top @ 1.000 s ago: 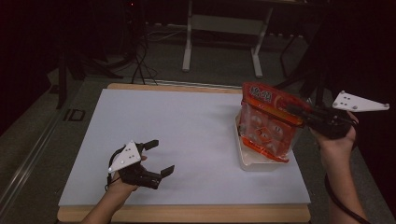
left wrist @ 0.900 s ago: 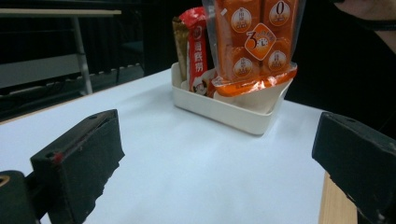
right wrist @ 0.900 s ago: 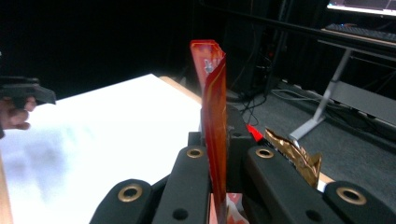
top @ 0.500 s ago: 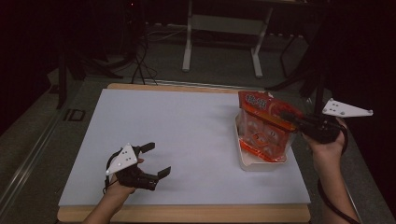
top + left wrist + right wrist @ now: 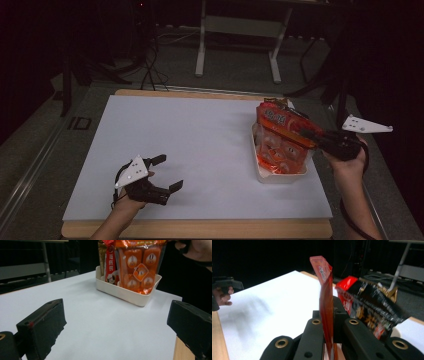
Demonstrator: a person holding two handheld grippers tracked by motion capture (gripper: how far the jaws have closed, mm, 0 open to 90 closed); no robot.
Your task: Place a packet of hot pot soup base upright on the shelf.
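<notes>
Item: orange snack bag, clear-fronted film pouch with round-labelled orange packets showing inside and a red printed header strip at the top. Location: standing upright in the white tray, its lower end down among the tray walls, on the side of the tray toward the person.

Landmark: white tray, on the white worktop near its right edge.

Near to far, reckoned from the tray:
- Left gripper: well apart from the tray, toward the near left of the worktop, jaws spread wide, nothing between them.
- Right gripper: just beside the tray on its right, jaws pressed together on the bag's top edge, pinching thin film.
- Red sachet and a darker foil pack: in the tray behind the orange bag.

Risks, judged:
- Pinch is on slippery film alone; the bag could slide out and flop sideways over the tray wall.
- Bag is tall against a shallow tray; on release it may tip outward or lean on the packs behind.
- Pushing down could crumple the bag or nudge the light tray toward the worktop's edge.
</notes>
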